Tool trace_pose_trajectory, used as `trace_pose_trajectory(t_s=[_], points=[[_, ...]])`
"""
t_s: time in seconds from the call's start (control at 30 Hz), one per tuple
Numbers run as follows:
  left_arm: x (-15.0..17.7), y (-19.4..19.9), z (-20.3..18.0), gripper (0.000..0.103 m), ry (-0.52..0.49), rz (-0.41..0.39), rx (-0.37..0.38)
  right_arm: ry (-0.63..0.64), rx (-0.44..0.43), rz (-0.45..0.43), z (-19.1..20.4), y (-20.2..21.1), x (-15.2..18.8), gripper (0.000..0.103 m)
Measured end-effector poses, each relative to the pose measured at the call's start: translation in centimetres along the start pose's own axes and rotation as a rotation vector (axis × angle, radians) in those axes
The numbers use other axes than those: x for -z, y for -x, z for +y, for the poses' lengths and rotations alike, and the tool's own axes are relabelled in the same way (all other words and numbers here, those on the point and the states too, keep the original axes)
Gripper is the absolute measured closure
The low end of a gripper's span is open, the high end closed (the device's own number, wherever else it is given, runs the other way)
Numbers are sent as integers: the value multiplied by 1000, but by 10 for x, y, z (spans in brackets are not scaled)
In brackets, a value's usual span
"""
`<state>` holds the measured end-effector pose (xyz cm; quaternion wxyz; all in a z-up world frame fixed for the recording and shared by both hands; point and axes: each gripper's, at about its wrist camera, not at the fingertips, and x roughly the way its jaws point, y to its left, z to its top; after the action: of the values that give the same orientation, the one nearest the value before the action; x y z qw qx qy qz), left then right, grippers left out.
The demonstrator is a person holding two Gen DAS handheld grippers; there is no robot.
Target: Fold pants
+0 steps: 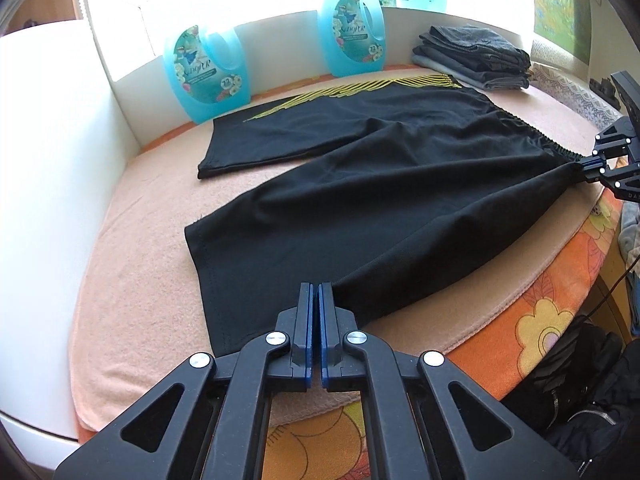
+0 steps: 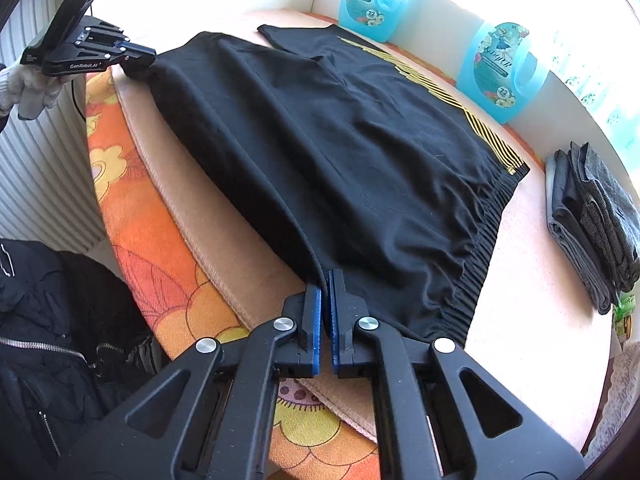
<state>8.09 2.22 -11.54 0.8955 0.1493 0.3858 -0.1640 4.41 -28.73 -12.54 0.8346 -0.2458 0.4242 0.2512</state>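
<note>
Black shorts (image 1: pixel 360 184) with yellow side stripes lie spread on a peach towel (image 1: pixel 132 248). My left gripper (image 1: pixel 318 286) is shut on the hem corner of the near leg. My right gripper (image 2: pixel 325 276) is shut on the near end of the elastic waistband and also shows at the right edge of the left wrist view (image 1: pixel 582 172). The near edge of the shorts (image 2: pixel 320 140) is stretched taut between the two grippers and slightly lifted. The left gripper shows in the right wrist view (image 2: pixel 140 60), held by a gloved hand.
Two blue detergent bottles (image 1: pixel 206 72) (image 1: pixel 352 36) stand along the white back wall. A stack of folded grey clothes (image 1: pixel 476 56) sits at the far right. An orange flowered cloth (image 1: pixel 540 308) covers the table edge. A black jacket (image 2: pixel 48 328) lies beyond the edge.
</note>
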Motion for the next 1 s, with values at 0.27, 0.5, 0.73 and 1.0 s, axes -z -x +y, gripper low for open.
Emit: trace_pose_trajectory(t_s=[0.27,0.5,0.73,1.0], points=[[-36,5,22,102,8,-78,-42,1,103,-71,-22,9,-46,101],[-53,-9,47,102,26,-52,22,23,115,-61,-37,-5,-73,101],[-24,-33,70,70,79,82,62,20,71,-33,-32,-24,-64,101],[-11,-46,73,66,58,114,46,25,51,-9,-26,-32,-58,101]])
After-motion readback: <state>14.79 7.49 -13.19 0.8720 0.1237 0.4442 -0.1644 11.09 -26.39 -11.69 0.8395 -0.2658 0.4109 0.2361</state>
